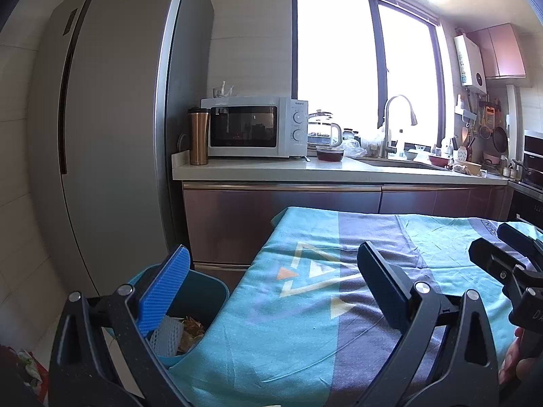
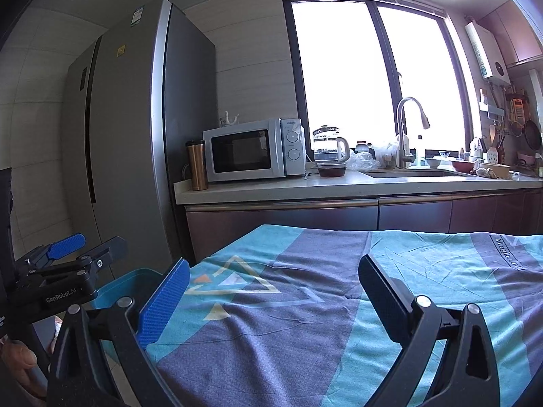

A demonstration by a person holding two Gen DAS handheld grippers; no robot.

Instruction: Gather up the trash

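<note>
At 7 o'clock, left view: teal bin point(image 1: 207, 291) holding trash point(image 1: 190, 327); left gripper point(image 1: 271, 291) jaws wide, empty; tablecloth point(image 1: 305, 322) bare; right gripper point(image 2: 275, 302) wide, empty. Judged: collection finished; next, check for leftovers

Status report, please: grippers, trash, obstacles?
Left gripper and right gripper: jaws open, empty. Trash sits in the blue bin beside the table; cloth shows no trash. Nothing in the way.

teal-purple tablecloth point(image 2: 305, 322), teal bin point(image 1: 203, 291)
</note>
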